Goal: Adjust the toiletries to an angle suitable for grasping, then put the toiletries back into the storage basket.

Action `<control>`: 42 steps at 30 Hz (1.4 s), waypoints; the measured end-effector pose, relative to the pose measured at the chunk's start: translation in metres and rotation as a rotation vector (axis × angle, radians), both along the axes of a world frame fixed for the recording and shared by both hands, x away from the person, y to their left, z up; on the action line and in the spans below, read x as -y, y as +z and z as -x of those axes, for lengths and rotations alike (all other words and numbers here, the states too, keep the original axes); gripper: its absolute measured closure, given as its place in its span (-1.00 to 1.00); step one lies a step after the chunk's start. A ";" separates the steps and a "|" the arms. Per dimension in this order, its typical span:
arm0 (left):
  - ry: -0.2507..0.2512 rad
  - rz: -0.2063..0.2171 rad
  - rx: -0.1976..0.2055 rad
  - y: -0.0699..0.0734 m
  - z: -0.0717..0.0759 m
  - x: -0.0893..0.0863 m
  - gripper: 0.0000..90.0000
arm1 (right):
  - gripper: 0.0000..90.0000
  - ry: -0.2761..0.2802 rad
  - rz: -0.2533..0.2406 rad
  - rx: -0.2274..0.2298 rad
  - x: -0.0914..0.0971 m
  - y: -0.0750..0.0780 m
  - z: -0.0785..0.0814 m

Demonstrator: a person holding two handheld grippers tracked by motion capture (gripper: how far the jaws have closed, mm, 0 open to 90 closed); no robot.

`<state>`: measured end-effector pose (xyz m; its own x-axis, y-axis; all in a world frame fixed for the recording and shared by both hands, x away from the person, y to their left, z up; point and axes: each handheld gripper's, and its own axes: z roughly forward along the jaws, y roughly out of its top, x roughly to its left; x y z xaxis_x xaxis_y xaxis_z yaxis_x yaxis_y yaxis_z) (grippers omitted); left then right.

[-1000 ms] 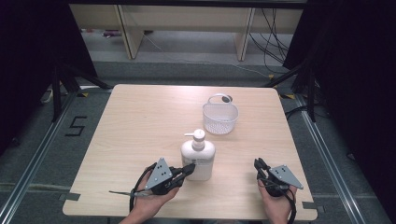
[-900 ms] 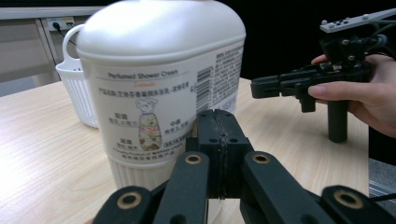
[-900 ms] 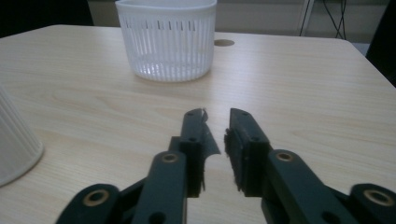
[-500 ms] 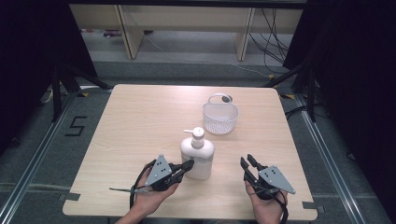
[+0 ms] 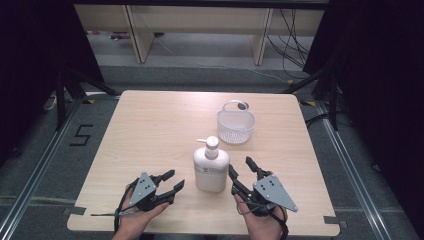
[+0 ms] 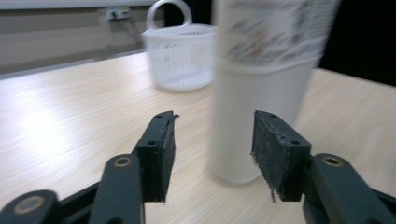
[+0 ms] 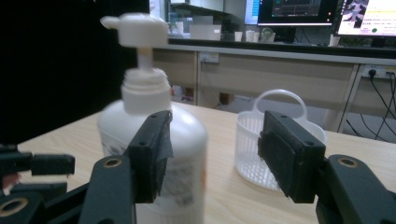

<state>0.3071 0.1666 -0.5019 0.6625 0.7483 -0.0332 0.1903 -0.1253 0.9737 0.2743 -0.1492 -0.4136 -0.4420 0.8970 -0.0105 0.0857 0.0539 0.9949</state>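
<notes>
Both grippers, left [image 5: 172,182] and right [image 5: 243,169], are flanking the bottle [image 5: 211,167] standing on the counter [image 5: 150,130] near the basket [image 5: 235,126], fingers just opening and empty, so the right should be closing squarely on the body.

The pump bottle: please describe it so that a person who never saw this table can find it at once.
On the wooden table, look at the near half, between the two grippers. The pump bottle stands upright there, white, with a printed label. The only other white thing, a basket with a handle, stands farther back and has no pump.
</notes>
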 end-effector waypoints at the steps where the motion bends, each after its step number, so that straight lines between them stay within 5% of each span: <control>1: 0.017 -0.005 0.001 -0.003 -0.001 -0.004 0.00 | -0.04 -0.002 -0.008 -0.010 -0.005 0.002 0.000; 6: 0.113 -0.037 0.012 -0.016 -0.006 -0.016 -0.19 | -0.05 -0.014 -0.031 -0.013 -0.028 0.012 -0.006; 8: 0.111 -0.038 0.019 -0.017 -0.007 -0.016 -0.20 | -0.05 -0.023 -0.006 -0.004 -0.029 0.013 -0.008; 15: 0.129 -0.038 0.062 -0.021 -0.008 -0.016 -0.20 | -0.05 -0.040 -0.031 -0.019 -0.037 0.014 -0.012; 22: 0.155 -0.015 0.052 -0.021 -0.007 -0.020 -0.19 | -0.08 -0.039 -0.039 -0.044 -0.040 0.014 -0.013; 30: 0.165 -0.002 0.045 -0.021 -0.007 -0.020 -0.19 | -0.09 -0.050 -0.026 -0.006 -0.046 0.022 -0.015; 33: 0.166 -0.005 0.047 -0.021 -0.008 -0.019 -0.19 | -0.08 -0.059 -0.023 -0.025 -0.051 0.022 -0.015; 39: 0.163 -0.013 0.041 -0.021 -0.008 -0.019 -0.19 | 0.06 -0.080 0.004 -0.023 -0.061 0.022 -0.015; 42: 0.164 -0.011 0.042 -0.021 -0.008 -0.019 -0.20 | 0.14 -0.090 -0.023 -0.042 -0.065 0.022 -0.019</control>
<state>0.3150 0.1858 -0.5229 0.5325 0.8465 0.0009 0.1683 -0.1070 0.9799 0.2928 -0.0841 -0.3917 -0.3594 0.9328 0.0275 0.1303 0.0209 0.9912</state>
